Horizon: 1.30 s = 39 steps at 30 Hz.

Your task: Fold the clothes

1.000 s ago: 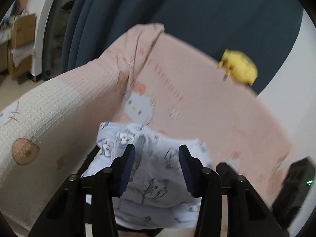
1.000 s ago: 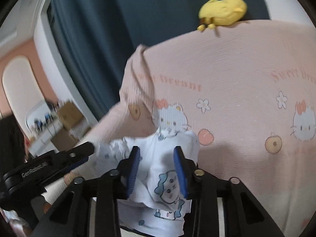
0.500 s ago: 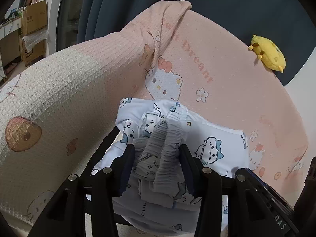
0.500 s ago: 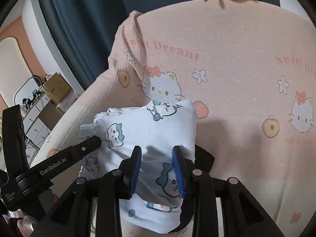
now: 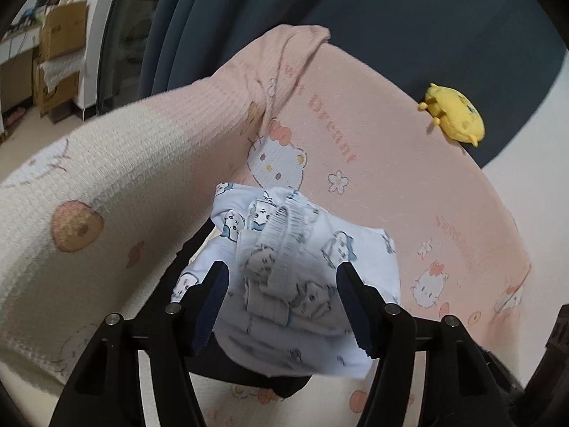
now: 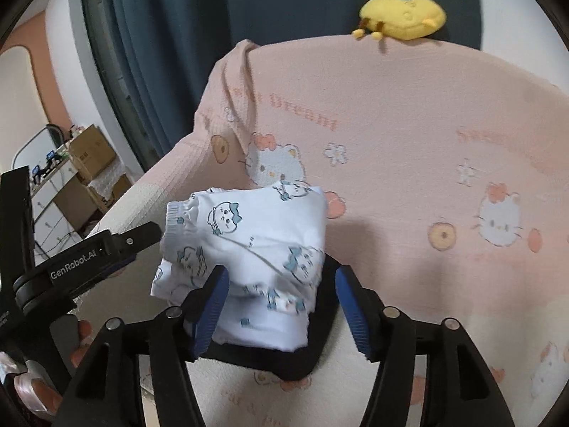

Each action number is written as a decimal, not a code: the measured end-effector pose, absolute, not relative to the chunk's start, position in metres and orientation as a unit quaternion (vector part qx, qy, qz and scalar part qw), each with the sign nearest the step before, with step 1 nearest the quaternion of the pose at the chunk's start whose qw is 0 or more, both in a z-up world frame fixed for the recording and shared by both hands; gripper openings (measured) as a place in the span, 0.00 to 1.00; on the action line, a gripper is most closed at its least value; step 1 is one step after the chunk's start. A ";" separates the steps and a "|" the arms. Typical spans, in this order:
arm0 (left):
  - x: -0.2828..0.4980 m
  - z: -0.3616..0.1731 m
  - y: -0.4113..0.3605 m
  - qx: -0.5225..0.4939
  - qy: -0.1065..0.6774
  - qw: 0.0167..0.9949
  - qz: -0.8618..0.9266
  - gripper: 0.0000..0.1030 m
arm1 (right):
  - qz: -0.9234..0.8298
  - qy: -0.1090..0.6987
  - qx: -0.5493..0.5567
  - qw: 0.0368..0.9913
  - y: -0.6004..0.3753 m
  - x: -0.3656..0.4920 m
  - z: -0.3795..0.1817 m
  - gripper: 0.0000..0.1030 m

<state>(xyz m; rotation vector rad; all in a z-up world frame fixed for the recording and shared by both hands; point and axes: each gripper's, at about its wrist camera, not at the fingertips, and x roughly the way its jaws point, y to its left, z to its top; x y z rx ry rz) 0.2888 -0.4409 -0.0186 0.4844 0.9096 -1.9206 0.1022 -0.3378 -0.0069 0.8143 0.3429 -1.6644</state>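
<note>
Two grippers are showing: the left gripper and right gripper. One folded white garment is lying between the jaws; one yellow plush toy is sitting beyond.

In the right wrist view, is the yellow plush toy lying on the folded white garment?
No, the yellow plush toy sits atop the pink blanket's upper edge, far above the folded white garment.

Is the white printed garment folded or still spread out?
Folded: the white printed garment sits as a compact layered bundle on the pink blanket, cuff tucked in.
</note>
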 end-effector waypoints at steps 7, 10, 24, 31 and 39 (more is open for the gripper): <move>0.293 0.002 -0.394 0.217 0.277 0.500 -0.791 0.59 | -0.742 0.128 0.340 0.563 -0.288 0.108 0.014 0.66; 0.295 0.008 -0.375 0.224 0.252 0.503 -0.796 0.59 | -0.747 0.115 0.337 0.561 -0.266 0.111 0.019 0.67; 0.274 0.026 -0.262 0.263 0.150 0.476 -0.825 0.59 | -0.767 0.119 0.300 0.555 -0.173 0.138 0.035 0.72; 0.275 0.028 -0.234 0.255 0.144 0.469 -0.833 0.63 | -0.772 0.098 0.308 0.548 -0.150 0.132 0.030 0.74; 0.277 0.008 -0.234 0.289 0.160 0.487 -0.809 0.63 | -0.764 0.114 0.323 0.547 -0.153 0.137 0.017 0.74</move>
